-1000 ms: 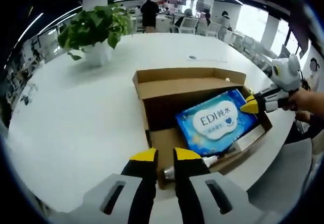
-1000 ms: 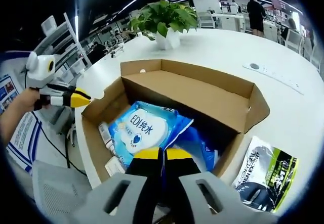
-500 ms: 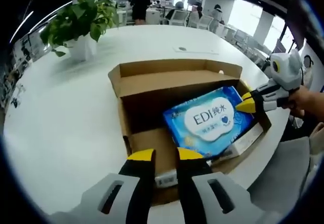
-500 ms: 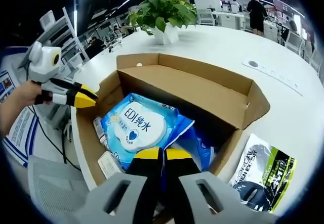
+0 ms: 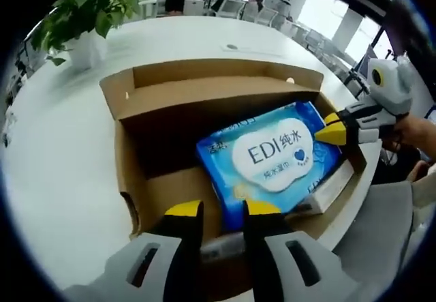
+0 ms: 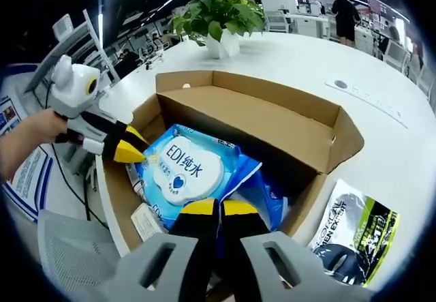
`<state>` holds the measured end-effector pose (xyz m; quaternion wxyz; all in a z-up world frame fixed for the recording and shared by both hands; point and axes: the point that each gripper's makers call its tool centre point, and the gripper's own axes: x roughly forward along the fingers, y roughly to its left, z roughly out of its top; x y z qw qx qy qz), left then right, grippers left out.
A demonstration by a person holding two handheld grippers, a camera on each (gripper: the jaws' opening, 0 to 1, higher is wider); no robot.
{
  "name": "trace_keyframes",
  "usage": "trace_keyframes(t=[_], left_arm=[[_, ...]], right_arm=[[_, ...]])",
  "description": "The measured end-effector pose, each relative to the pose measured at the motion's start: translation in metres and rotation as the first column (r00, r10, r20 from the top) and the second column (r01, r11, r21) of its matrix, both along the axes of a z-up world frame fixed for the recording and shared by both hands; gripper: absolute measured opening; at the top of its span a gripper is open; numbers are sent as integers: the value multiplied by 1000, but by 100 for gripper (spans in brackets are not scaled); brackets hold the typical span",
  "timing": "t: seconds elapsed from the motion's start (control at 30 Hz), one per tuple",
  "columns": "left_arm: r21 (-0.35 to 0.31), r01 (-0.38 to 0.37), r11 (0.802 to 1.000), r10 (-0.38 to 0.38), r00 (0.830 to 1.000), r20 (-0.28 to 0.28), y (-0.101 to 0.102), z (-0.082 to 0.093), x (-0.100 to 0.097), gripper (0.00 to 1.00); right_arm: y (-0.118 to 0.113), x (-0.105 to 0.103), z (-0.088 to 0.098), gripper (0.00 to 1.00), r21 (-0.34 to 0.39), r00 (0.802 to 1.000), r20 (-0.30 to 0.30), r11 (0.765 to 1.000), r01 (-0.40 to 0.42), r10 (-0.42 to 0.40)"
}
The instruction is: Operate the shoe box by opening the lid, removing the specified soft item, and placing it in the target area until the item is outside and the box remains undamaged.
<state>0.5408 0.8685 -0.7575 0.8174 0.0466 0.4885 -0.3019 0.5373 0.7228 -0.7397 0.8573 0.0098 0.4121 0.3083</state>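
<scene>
Looking down through the left gripper view, I have the shoe box point(image 5: 129, 172) open on the white table point(image 5: 54, 145), its lid folded back behind it, so the opening step looks done. The soft item, a blue wipes pack point(image 5: 272, 153) printed EDI, lies inside the box, tilted up against the far right wall.

My right gripper point(image 6: 218, 210) sits low over one corner of the pack with its yellow-tipped jaws pressed together. Blue wrapper shows on either side of them, and I judge it is pinched between them, though the contact itself is hidden. My left gripper point(image 5: 223, 210) hovers over the near edge of the box, its jaws a narrow gap apart and holding nothing. In the right gripper view its tip reaches the opposite end of the pack, touching or just beside it.

I judge the step in hand to be the lift-out. The next move calls for raising the pack straight up, clear of the cardboard walls and without dragging on them, then carrying it to the table. A green and black pouch point(image 6: 354, 230) lies outside the box by its corner, and a potted plant point(image 6: 218, 22) stands well beyond it.
</scene>
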Motion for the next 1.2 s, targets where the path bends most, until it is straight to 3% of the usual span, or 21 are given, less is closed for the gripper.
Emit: trace_keyframes(t=[0.2, 0.4, 0.5, 0.83, 1.2], left_arm=[[-35, -6, 999, 5, 999, -43, -6, -9, 4, 23], [-111, -54, 992, 43, 994, -105, -15, -11, 3, 19], [-119, -63, 991, 49, 992, -117, -16, -14, 1, 17], [-89, -69, 994, 61, 994, -93, -14, -9, 4, 3], [-86, -53, 995, 47, 997, -60, -14, 7, 0, 0]], right_arm=[[0, 0, 1, 0, -2, 1000, 4, 1000, -6, 6], [1, 0, 1, 0, 1, 1000, 4, 1000, -5, 5], [1, -1, 0, 0, 3, 1000, 0, 1000, 2, -2], [0, 0, -1, 0, 0, 998, -22, 999, 51, -51], [-1, -3, 4, 0, 9, 997, -30, 997, 71, -70]])
